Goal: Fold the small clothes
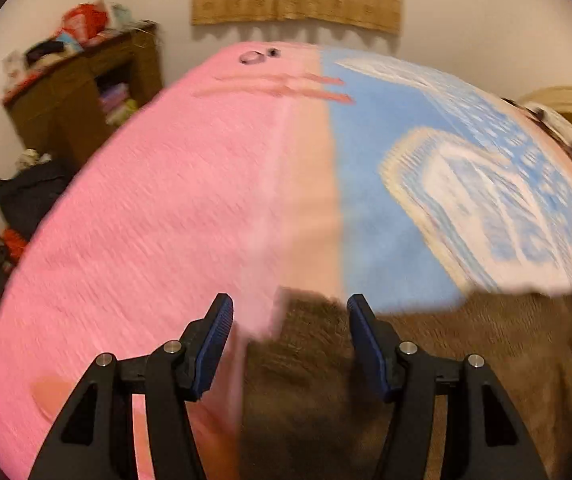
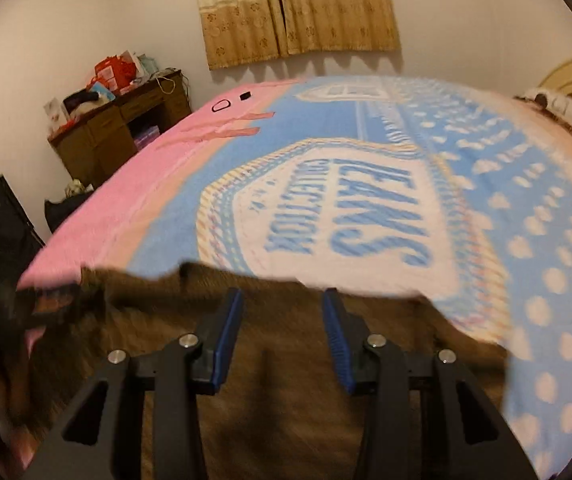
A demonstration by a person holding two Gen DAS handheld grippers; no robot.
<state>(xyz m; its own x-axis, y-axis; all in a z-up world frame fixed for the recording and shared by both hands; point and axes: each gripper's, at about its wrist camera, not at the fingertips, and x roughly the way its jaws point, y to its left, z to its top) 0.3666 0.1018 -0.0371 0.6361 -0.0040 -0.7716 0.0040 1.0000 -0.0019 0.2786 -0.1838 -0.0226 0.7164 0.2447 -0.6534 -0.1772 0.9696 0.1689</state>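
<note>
A brown fuzzy garment (image 1: 426, 368) lies spread on the bed, directly under and ahead of both pairs of fingers; both views are smeared by motion, so its exact shape cannot be told. The left gripper (image 1: 289, 308) has its fingers spread wide with nothing between them, the garment's far edge lying just past their tips. Beyond the left finger stretches the pink part of the blanket (image 1: 146, 200), and beyond the right finger its blue part with a white emblem. The right gripper (image 2: 282, 302) also has its fingers spread apart and empty, poised over the brown garment (image 2: 286, 360), whose far edge runs just ahead of the tips. Past that edge the blanket (image 2: 366, 208) shows a white badge with blue lettering, and dots to the right of the fingers. Far ahead hang tan curtains (image 2: 298, 8) on the wall, and off to the left of the fingers stands a cluttered wooden desk (image 2: 118, 132).
</note>
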